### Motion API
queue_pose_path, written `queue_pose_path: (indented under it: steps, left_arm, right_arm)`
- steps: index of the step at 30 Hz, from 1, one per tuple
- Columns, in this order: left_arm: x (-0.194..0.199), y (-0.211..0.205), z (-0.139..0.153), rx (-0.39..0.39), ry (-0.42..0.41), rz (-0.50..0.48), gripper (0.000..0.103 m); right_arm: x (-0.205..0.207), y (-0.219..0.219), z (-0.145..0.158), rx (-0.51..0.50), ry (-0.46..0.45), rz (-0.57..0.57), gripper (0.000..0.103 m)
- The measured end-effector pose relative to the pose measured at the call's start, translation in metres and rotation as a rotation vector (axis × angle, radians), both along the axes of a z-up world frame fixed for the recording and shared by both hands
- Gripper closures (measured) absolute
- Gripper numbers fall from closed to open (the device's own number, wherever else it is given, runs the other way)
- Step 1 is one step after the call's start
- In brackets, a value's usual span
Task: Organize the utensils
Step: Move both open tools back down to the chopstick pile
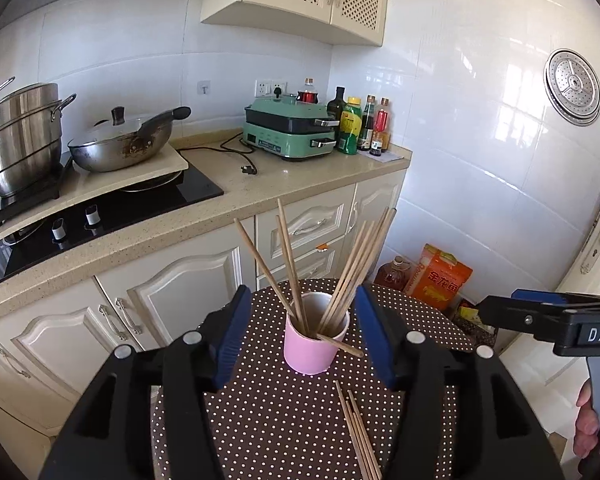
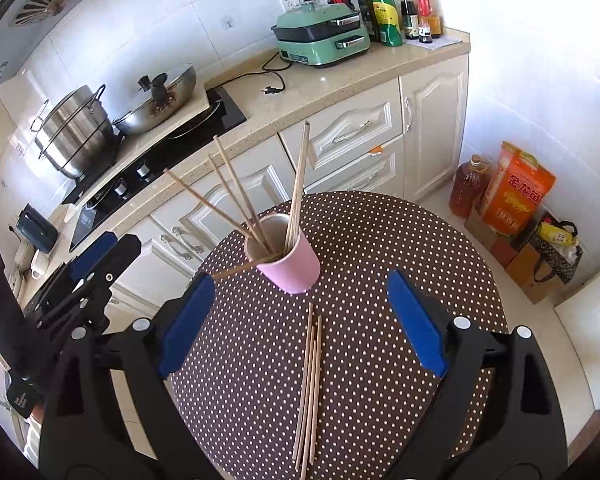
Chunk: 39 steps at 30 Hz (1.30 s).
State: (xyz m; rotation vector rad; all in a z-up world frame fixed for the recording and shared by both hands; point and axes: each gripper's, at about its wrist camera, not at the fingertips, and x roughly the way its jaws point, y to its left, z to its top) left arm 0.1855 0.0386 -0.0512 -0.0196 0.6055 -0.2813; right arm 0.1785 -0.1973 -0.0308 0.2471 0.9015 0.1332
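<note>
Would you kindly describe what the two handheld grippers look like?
Both are black plastic frames with silver rivets and flat blue pads on their fingers. The left gripper and the right gripper match. Seen side-on, the right one carries white lettering reading "DAS". No cables show.

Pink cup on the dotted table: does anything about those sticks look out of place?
Yes. One chopstick lies across the rim of the pink cup, poking out sideways, while the others stand in it. A loose bundle of chopsticks lies flat on the dotted table, not in the cup. Nothing looks spilled or broken.
</note>
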Motion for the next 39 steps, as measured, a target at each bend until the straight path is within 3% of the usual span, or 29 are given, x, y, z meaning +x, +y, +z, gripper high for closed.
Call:
queue_pose_path:
  steps: [5,12,23,33,39]
  left_arm:
    - [-0.019,0.004,-0.008,-0.008,0.026,-0.017,0.048]
    - [-0.034,0.011,-0.036,-0.003,0.098,-0.014,0.048]
    - [-0.039,0.021,-0.091,0.012,0.239,0.050,0.048]
    - [-0.039,0.021,-0.142,0.050,0.373,0.075,0.048]
    - [-0.042,0.018,-0.164,0.058,0.443,0.075,0.048]
  right_arm:
    - [-0.017,0.000,-0.010,0.003,0.020,-0.022,0.015]
    - [-0.017,-0.004,-0.053,-0.076,0.151,-0.106,0.015]
    - [-0.024,-0.003,-0.143,-0.066,0.360,-0.051,0.015]
    - [-0.024,0.002,-0.199,-0.085,0.471,-0.026,0.015]
    - [-0.018,0.006,-0.227,-0.148,0.528,-0.051,0.015]
